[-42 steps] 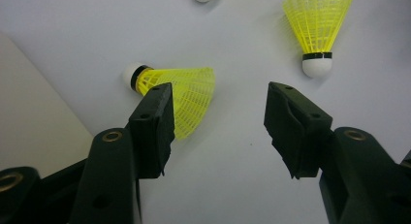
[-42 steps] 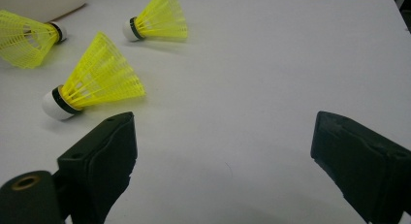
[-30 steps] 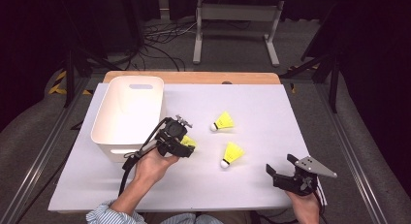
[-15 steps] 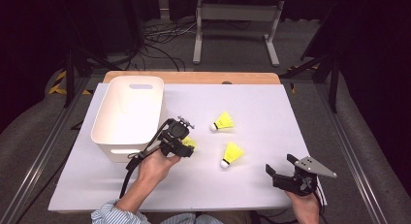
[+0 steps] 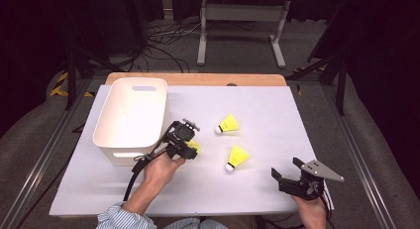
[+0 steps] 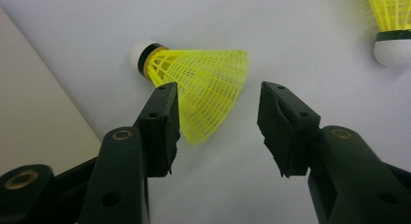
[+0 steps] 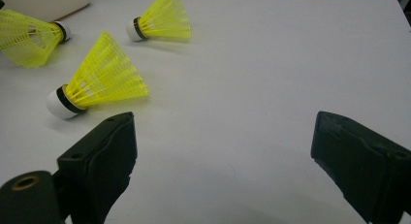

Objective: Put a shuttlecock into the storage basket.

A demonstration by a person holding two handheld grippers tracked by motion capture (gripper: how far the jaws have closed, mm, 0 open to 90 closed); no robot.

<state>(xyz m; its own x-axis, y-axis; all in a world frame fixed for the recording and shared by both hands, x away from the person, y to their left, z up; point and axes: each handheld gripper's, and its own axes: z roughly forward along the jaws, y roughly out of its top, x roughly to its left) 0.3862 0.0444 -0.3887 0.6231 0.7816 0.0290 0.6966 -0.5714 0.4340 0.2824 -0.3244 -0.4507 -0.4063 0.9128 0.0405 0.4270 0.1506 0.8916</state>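
Observation:
Three yellow shuttlecocks with white corks lie on the white table (image 5: 277, 115). My left gripper (image 5: 190, 148) points down over the nearest shuttlecock (image 5: 195, 146), right beside the white bin (image 5: 131, 115). In the left gripper view that shuttlecock (image 6: 203, 83) lies on its side with its skirt between the jaws of the left gripper (image 6: 218, 90). The jaws have just been closing; one jaw overlaps the skirt's edge and a gap remains at the other. My right gripper (image 5: 289, 175) rests open and empty at the front right, and in its own view the right gripper (image 7: 223, 151) has only table between its jaws.
A second shuttlecock (image 5: 229, 125) lies mid-table and a third shuttlecock (image 5: 236, 158) nearer the front. The bin stands at the left. A wooden edge (image 5: 198, 79) runs along the back. Metal rails flank the table, and a stand and cables sit on the floor behind.
The left forearm has shifted slightly while its gripper stays over the same shuttlecock. The right gripper has not moved.

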